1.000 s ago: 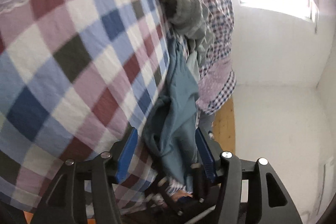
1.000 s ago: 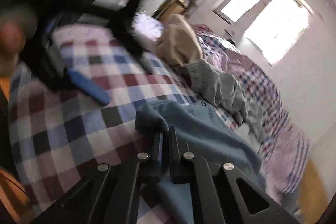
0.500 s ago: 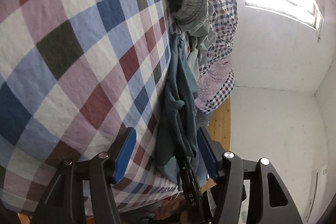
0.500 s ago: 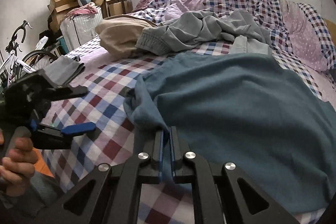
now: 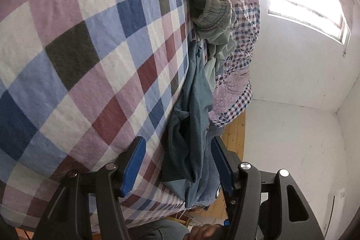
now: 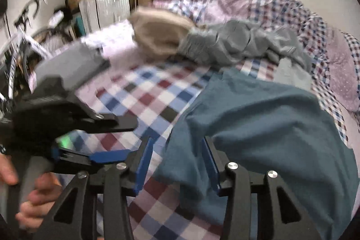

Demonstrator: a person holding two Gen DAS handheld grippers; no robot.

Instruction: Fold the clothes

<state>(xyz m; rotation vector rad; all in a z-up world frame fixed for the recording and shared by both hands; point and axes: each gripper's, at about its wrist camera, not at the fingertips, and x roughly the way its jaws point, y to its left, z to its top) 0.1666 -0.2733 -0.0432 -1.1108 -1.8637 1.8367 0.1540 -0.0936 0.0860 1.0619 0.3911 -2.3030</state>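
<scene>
The blue shirt [image 6: 258,123] is lying unfolded on the bed [image 6: 144,91] beside two more crumpled clothes, while the right tongs [image 6: 177,163] are opening around its edge and the left tongs [image 5: 177,165] are waiting open, gripping nothing.

The right gripper [image 6: 177,163] is opening with a bit of the blue shirt [image 6: 265,123] between its jaws on the checked bed [image 6: 144,91], and the left gripper [image 6: 117,138] sits at nine o'clock.
</scene>
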